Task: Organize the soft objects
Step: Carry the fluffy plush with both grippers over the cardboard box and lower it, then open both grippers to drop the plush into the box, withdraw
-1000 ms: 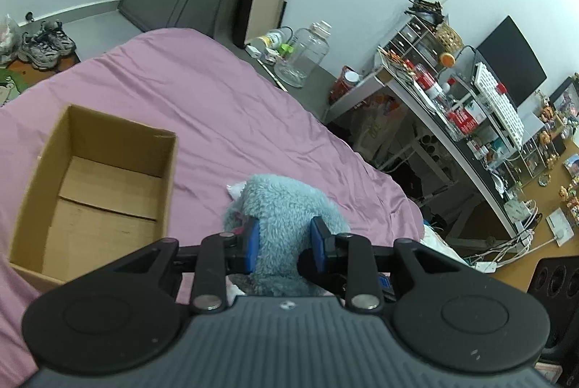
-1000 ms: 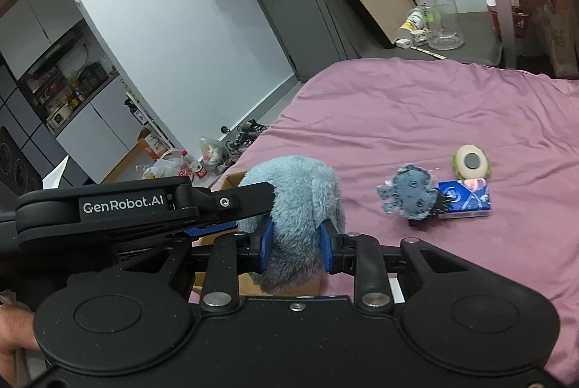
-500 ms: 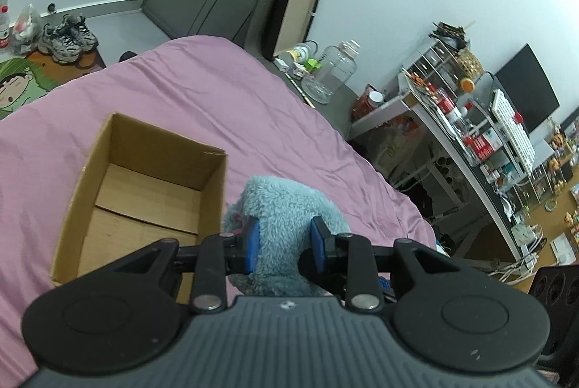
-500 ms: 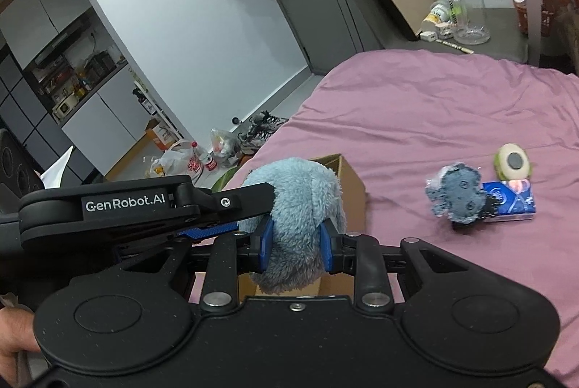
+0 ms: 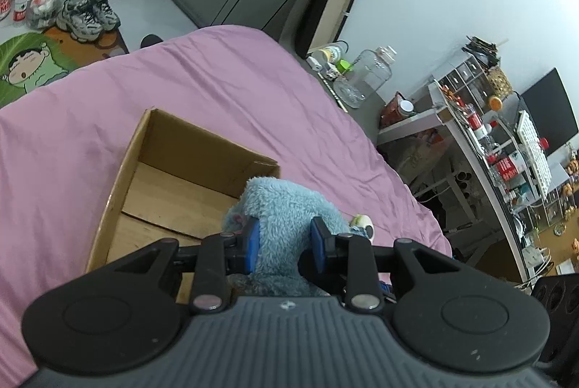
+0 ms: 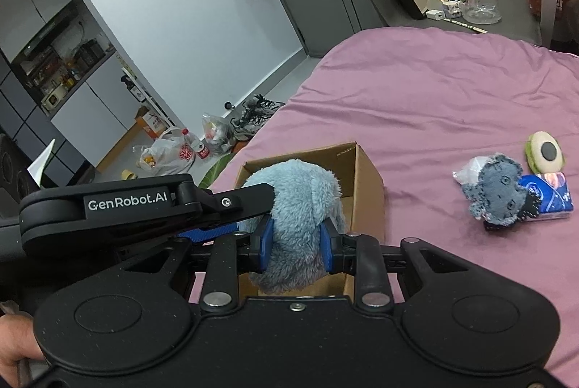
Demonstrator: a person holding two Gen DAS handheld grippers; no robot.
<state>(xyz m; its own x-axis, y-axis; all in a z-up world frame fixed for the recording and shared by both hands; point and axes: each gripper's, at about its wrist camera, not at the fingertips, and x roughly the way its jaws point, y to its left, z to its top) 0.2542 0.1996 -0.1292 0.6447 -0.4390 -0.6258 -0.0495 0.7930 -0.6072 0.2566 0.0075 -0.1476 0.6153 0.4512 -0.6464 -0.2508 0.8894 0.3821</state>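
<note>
A fluffy light-blue plush toy (image 5: 286, 218) hangs over the near right corner of an open cardboard box (image 5: 173, 149) on the pink bed. My left gripper (image 5: 285, 245) is shut on one side of it, blue pads sunk into the fur. In the right wrist view the same plush toy (image 6: 296, 207) is pinched by my right gripper (image 6: 296, 245), also shut on it, above the cardboard box (image 6: 365, 182). The left gripper's body (image 6: 126, 207) reaches in from the left there. The box floor looks bare.
On the pink sheet (image 6: 452, 91) to the right lie a small grey plush (image 6: 495, 196), a blue tissue pack (image 6: 550, 196) and a green-and-cream round toy (image 6: 544, 153). Shoes and bags sit on the floor beyond the bed's far edge. A cluttered desk (image 5: 481, 142) flanks the right side.
Both grippers carried the plush toy leftwards and slightly down, from beside the box to above its near corner. The box now sits closer and more central in both views.
</note>
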